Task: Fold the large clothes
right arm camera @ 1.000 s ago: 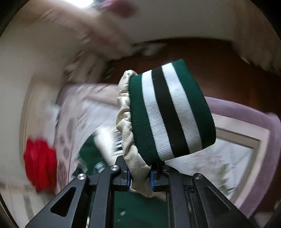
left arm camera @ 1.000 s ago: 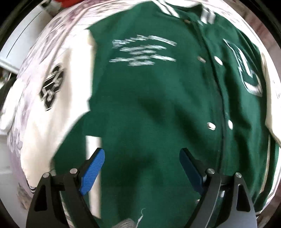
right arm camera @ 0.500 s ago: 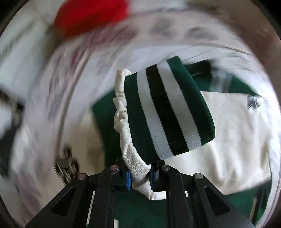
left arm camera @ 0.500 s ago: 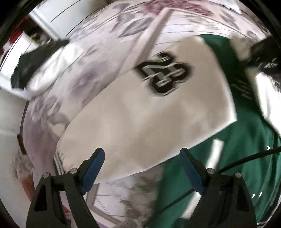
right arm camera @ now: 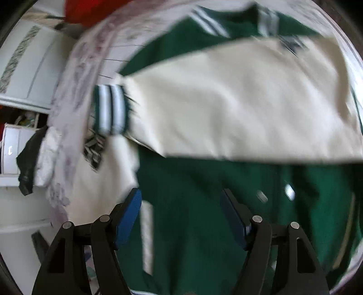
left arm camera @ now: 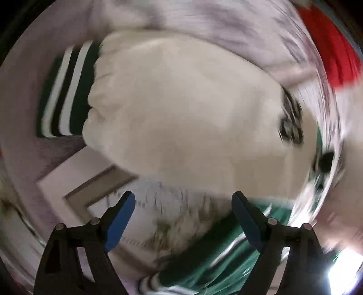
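A green varsity jacket (right arm camera: 204, 204) with cream sleeves lies front-up on a floral bed sheet (right arm camera: 74, 74). One cream sleeve (right arm camera: 238, 102) lies folded across its chest, with its striped cuff (right arm camera: 111, 109) at the left. My right gripper (right arm camera: 181, 204) is open and empty above the green front. In the left wrist view the other cream sleeve (left arm camera: 181, 102) fills the frame, with its striped cuff (left arm camera: 65, 90) at the upper left. My left gripper (left arm camera: 183, 204) is open and empty over this sleeve's near edge. Both views are motion-blurred.
A red item (left arm camera: 331, 50) lies on the bed at the upper right of the left wrist view, and shows at the top left of the right wrist view (right arm camera: 90, 11). White furniture (right arm camera: 27, 68) with dark clothing (right arm camera: 27, 168) stands left of the bed.
My right gripper has let go of the striped cuff and opened; that sleeve now lies across the jacket's chest. My left gripper has swung from the jacket front over to the other sleeve.
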Demonstrator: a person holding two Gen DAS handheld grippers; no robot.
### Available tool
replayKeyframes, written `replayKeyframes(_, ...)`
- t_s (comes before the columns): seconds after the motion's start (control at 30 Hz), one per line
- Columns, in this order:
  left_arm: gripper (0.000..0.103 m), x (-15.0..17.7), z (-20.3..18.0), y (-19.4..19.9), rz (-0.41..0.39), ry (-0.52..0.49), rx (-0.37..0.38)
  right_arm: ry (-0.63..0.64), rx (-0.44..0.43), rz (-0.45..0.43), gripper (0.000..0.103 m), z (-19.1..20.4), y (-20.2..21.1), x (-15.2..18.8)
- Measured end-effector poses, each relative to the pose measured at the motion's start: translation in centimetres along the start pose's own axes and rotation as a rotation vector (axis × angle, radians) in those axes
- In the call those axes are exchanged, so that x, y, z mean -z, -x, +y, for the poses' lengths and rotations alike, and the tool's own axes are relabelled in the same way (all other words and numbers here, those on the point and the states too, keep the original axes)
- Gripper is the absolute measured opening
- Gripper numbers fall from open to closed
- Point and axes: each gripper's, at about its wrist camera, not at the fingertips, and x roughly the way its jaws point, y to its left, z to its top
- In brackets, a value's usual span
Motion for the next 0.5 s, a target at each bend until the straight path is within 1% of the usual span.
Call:
replayKeyframes(0.03,0.086,-0.9,0.9,-0.6,-0.016,0.057,0.024,-0.014,0.013,0.013,0.074,-0.8,-0.4,0.5)
replayKeyframes(0.07,0.085,-1.9,1.6,-0.9,-0.042,0.104,0.027,-0.027,0.02,0.022,0.074,-1.8,-0.7,0.7)
replayKeyframes(0.1,0.081,-2.7,2.3,-0.9,-0.08,0.152,0.032,-0.038,0.023,0.027,0.074,-2.3,-0.9,1.1)
replayKeyframes(0.13,0.074,-3.0,2.5,-0.6,-0.117,0.178,0.016,-0.042,0.025,0.026,0.074,-2.3,-1.4,1.2)
replayKeyframes(0.17,0.052,-3.7,2.7,0.1,-0.176,0.206,-0.028,-0.042,0.026,0.023,0.074,-2.2,-1.8,1.1)
replayKeyframes(0.2,0.02,-4.7,2.6,0.8,-0.233,0.205,-0.079,-0.036,0.032,0.016,0.074,-1.7,-2.1,0.8)
replayKeyframes(0.23,0.012,-5.3,2.5,1.4,-0.278,0.184,-0.103,-0.025,0.04,0.009,0.074,-1.3,-2.2,0.7)
replayKeyframes(0.3,0.007,-7.1,1.8,2.6,-0.359,0.12,-0.147,0.004,0.062,-0.008,0.074,0.0,-2.5,0.1)
replayKeyframes(0.33,0.006,-7.7,1.3,3.1,-0.387,0.092,-0.169,0.019,0.08,-0.018,0.074,0.9,-2.8,-0.3)
replayKeyframes(0.4,0.004,-9.6,-0.7,5.0,-0.461,-0.01,-0.221,0.051,0.091,-0.039,0.074,2.8,-3.3,-1.3)
replayKeyframes(0.47,0.004,-11.1,-2.4,7.1,-0.52,-0.086,-0.233,0.053,0.077,-0.067,0.074,4.2,-3.6,-2.4)
replayKeyframes(0.5,0.003,-11.9,-3.8,8.2,-0.547,-0.123,-0.233,0.045,0.053,-0.083,0.074,5.0,-4.0,-3.3)
